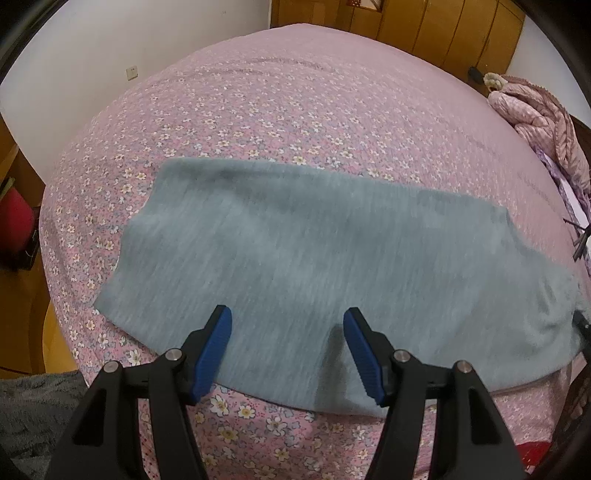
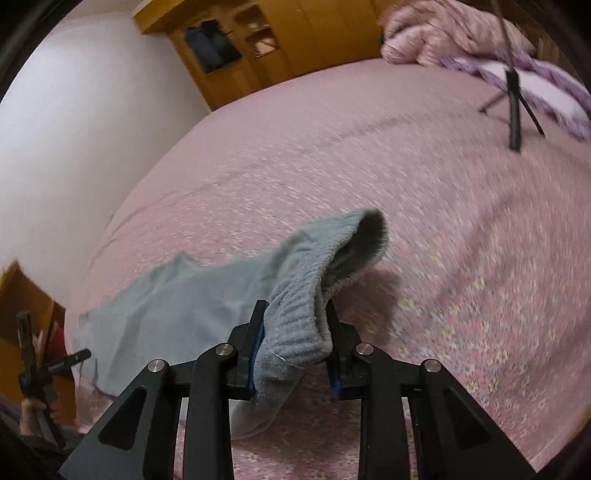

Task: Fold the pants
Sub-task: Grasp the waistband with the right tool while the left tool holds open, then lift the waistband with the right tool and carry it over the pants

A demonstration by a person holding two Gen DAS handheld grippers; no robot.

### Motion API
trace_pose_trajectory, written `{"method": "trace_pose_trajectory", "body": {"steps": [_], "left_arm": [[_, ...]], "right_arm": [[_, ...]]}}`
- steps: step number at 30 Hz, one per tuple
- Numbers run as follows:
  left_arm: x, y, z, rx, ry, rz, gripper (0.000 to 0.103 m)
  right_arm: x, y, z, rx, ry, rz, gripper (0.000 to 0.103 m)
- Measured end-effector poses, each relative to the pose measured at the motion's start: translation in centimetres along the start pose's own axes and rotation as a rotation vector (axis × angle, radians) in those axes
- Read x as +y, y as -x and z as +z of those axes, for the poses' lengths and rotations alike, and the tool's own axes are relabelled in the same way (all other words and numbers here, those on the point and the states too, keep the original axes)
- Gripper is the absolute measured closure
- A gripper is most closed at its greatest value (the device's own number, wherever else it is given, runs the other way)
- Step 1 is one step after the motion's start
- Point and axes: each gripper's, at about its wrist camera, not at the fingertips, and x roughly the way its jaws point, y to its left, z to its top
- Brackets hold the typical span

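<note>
Your left hand-held gripper (image 1: 287,347) hangs spread wide over the near edge of the pants (image 1: 317,258), nothing between its blue pads (image 1: 214,354); the grey cloth lies flat below them, and whether the tips touch it you cannot tell. The pants lie on the bed (image 1: 295,110), spread across the flowered pink cover from about 9 o'clock to 3 o'clock in the left view, with the near hem at 6 o'clock and the far edge towards 12.

Your right hand-held gripper (image 2: 295,332) is pinching the ribbed waistband (image 2: 295,328) of the pants (image 2: 177,306). Both jaws press on the thick bunched cloth, which fills the gap between them. The band is lifted off the bed (image 2: 406,184); a loop of it stands open towards 1 o'clock, and the rest of the cloth trails down towards 9 o'clock onto the cover. That view is smeared by motion blur.

Farther off, a tripod (image 2: 513,107) stands on the bed at 2 o'clock in the right view, with a pink quilt (image 2: 443,33) behind it at 1 o'clock. A wooden wardrobe (image 1: 436,33) lines the wall at 1 o'clock in the left view.
</note>
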Motion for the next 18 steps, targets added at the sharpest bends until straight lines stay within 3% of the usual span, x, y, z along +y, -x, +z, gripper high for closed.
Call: {"method": "trace_pose_trajectory", "body": {"steps": [18], "left_arm": [[2.9,2.5,-0.6,-0.034,0.062,-0.008,0.037]], "right_arm": [[3.6,2.0,1.5,-0.031,0.07,0.044,0.075]]}}
